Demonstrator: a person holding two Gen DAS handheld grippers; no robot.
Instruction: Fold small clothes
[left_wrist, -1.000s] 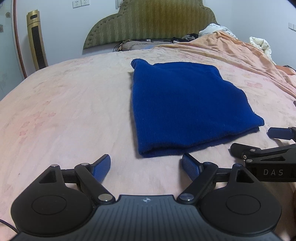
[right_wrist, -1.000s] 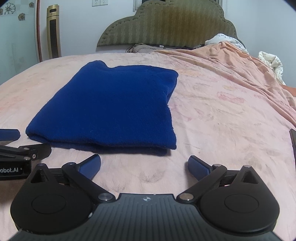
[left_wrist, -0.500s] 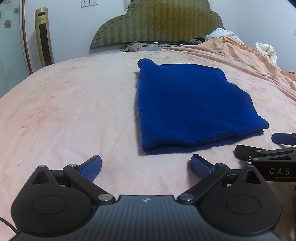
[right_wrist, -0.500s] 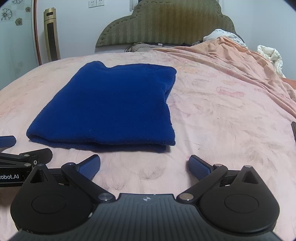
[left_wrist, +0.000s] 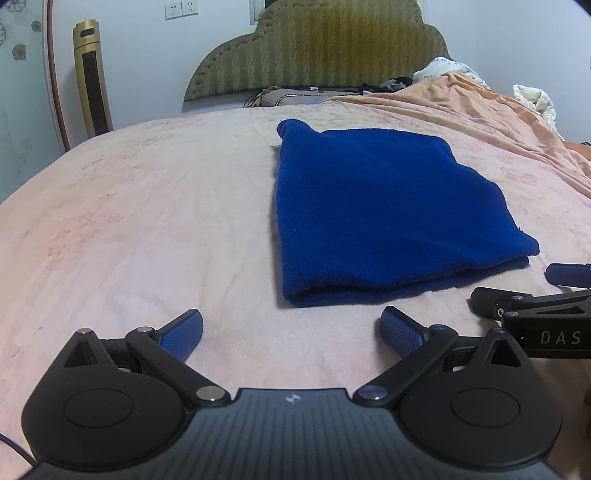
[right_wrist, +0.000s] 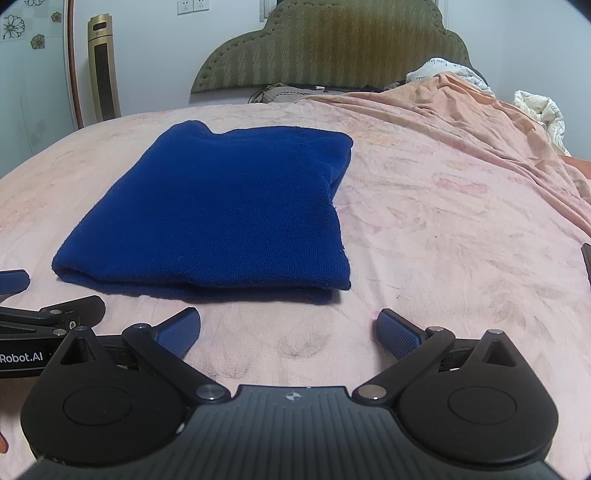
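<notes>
On the pink bedsheet (left_wrist: 147, 229), the dark blue knitted garment (left_wrist: 376, 214) lies folded flat; your left gripper (left_wrist: 291, 328) and right gripper (right_wrist: 288, 326) sit spread and empty just short of it, presumably done.

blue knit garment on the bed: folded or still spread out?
Folded. The dark blue knit garment lies as a compact rectangle on the pink bedsheet, with stacked layers showing along its near edge. Neither tongs touch it.
</notes>
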